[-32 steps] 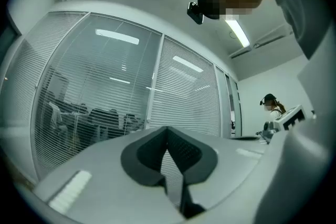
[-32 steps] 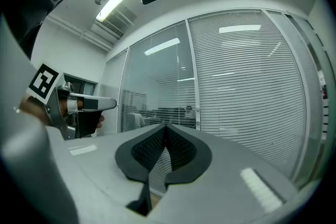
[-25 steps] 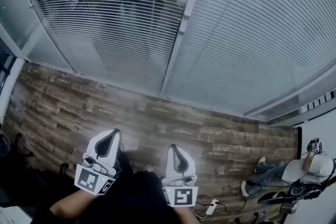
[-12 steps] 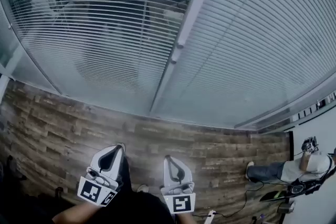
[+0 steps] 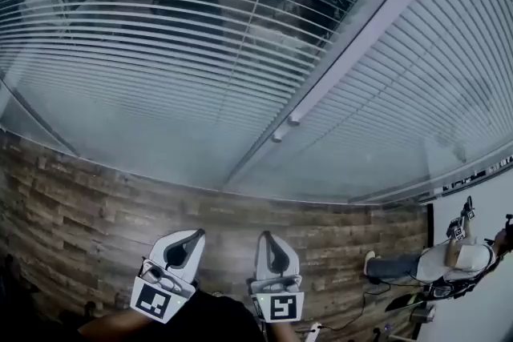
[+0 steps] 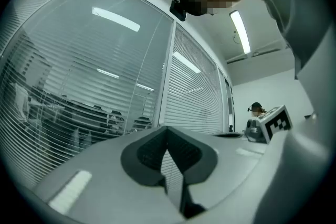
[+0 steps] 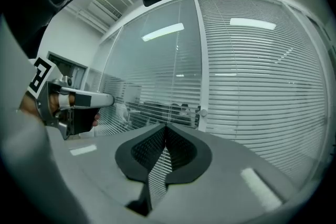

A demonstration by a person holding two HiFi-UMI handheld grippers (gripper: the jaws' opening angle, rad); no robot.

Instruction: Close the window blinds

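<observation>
The window blinds hang behind glass. The left panel (image 5: 160, 36) has its slats open, and I see an office through it. On the right panel (image 5: 433, 68) the slats look closed. A white frame (image 5: 361, 36) divides the panels and carries a small knob (image 5: 296, 120), which also shows in the right gripper view (image 7: 202, 112). My left gripper (image 5: 198, 233) and right gripper (image 5: 265, 235) sit low in the head view, side by side, pointing at the glass and well short of it. Both are shut with nothing between the jaws, as the left gripper (image 6: 167, 128) and right gripper (image 7: 166, 126) show in their own views.
A wood-plank floor (image 5: 96, 196) runs up to the base of the glass. At the far right a person (image 5: 457, 260) sits by a white wall. A power strip with cables (image 5: 313, 331) lies on the floor near my feet.
The glass and blinds now fill more of the head view, and the dividing frame has swung to the right. Both grippers have moved along with me, still shut and side by side.
</observation>
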